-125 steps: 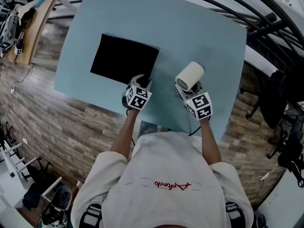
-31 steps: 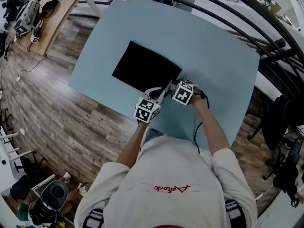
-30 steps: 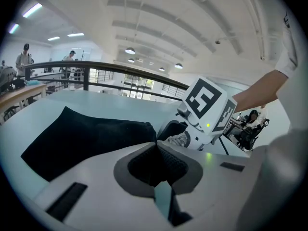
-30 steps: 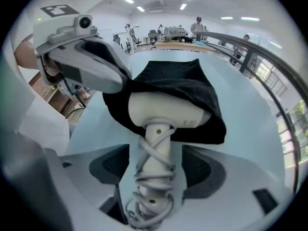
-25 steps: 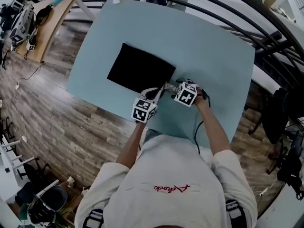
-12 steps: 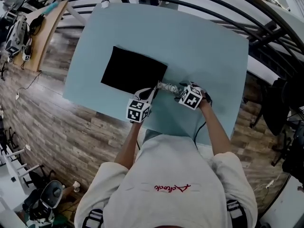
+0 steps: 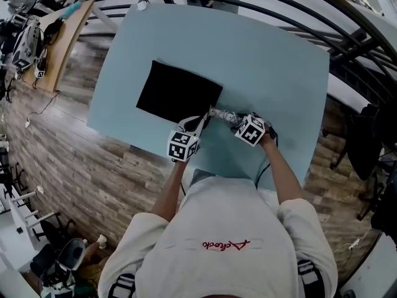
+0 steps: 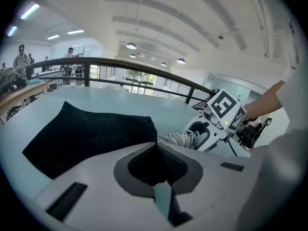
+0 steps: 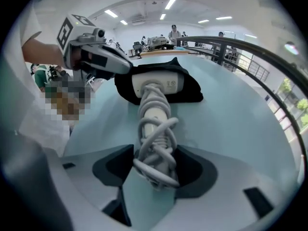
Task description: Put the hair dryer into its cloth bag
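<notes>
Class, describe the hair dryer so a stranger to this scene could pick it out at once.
On the pale blue table lies a flat black cloth bag. At its corner nearest the person is the hair dryer, head towards the bag. Unlike the bag, it is white, handle wound with cord.

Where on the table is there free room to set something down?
The table is bare right of the hair dryer out to its right edge, and across the far strip beyond the black cloth bag. It is crowded at the near edge, around the bag's mouth.
</notes>
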Demonstrator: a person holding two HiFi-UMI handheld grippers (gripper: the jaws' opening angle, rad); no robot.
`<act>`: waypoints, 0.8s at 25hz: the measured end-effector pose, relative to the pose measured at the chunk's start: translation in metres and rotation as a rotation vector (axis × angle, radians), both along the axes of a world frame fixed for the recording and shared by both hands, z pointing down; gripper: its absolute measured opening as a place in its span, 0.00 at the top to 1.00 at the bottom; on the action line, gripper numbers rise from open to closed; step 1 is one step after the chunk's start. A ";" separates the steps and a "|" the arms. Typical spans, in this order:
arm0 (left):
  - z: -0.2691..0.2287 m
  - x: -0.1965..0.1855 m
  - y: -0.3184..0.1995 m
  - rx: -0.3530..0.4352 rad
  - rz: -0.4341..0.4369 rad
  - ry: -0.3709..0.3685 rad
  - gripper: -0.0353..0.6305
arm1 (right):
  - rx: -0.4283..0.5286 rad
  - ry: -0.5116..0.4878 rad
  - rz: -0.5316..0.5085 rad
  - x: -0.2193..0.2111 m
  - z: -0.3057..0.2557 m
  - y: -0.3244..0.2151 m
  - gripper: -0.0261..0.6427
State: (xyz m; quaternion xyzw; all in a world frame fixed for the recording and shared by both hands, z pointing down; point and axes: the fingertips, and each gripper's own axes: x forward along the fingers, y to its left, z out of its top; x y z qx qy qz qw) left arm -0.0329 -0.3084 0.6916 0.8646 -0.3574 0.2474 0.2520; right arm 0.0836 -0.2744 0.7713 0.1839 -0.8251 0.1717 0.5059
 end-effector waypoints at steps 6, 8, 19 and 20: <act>-0.005 0.000 -0.003 0.008 -0.003 0.010 0.93 | 0.027 -0.022 -0.005 -0.005 -0.021 -0.009 0.56; -0.007 0.000 -0.002 0.011 -0.003 0.014 0.93 | 0.042 -0.026 -0.011 -0.007 -0.028 -0.011 0.56; -0.011 0.004 0.000 0.015 0.002 0.034 0.93 | 0.079 -0.060 -0.015 -0.026 -0.041 -0.022 0.56; -0.012 0.004 -0.001 0.017 0.001 0.036 0.93 | 0.082 -0.065 -0.018 -0.030 -0.043 -0.024 0.56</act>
